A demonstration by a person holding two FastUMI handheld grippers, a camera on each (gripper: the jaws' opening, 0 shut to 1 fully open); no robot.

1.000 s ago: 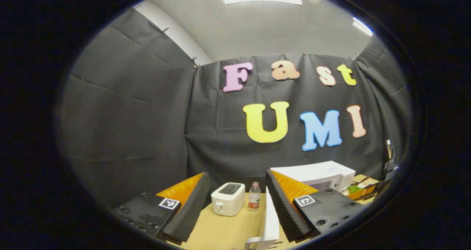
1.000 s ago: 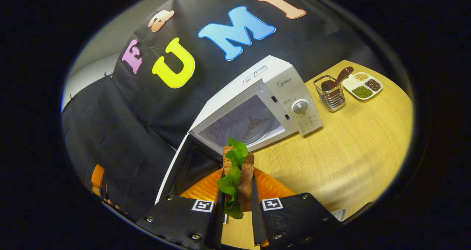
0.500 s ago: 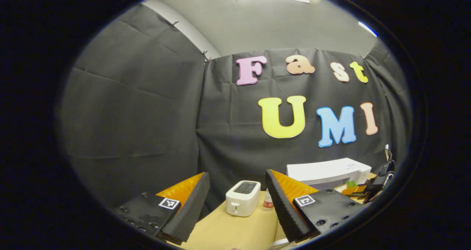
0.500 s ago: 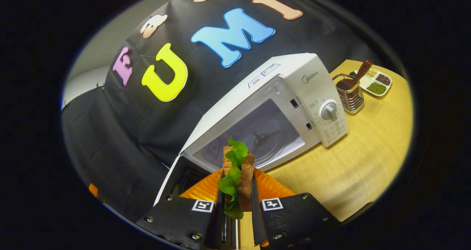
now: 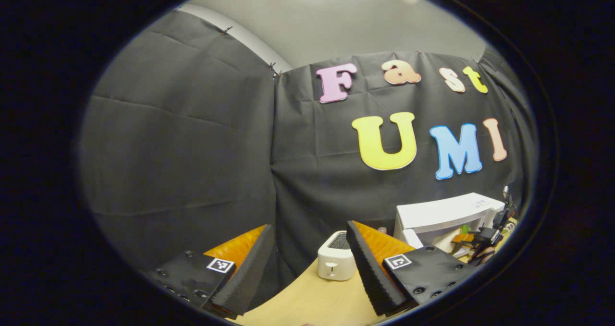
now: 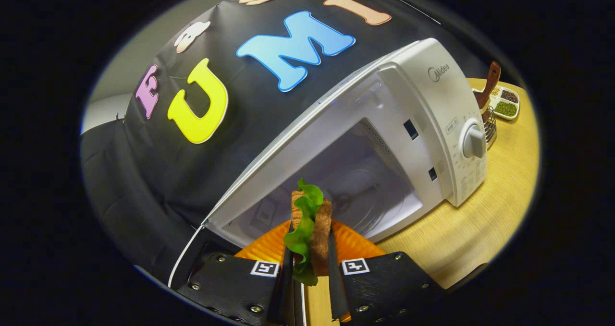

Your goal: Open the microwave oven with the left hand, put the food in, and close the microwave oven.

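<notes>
both the left gripper (image 5: 307, 263) and the right gripper (image 6: 307, 278) have black, screw-studded finger blocks, each with a small square black-and-white marker; orange ribbed panels lie just ahead of them.

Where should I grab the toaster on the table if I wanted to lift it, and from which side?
Grip the toaster across its two long flat sides, coming down from above. In the left gripper view it stands upright on the table with its slotted top up, and its narrow body looks likely to fit between the fingers of the open left gripper.
</notes>
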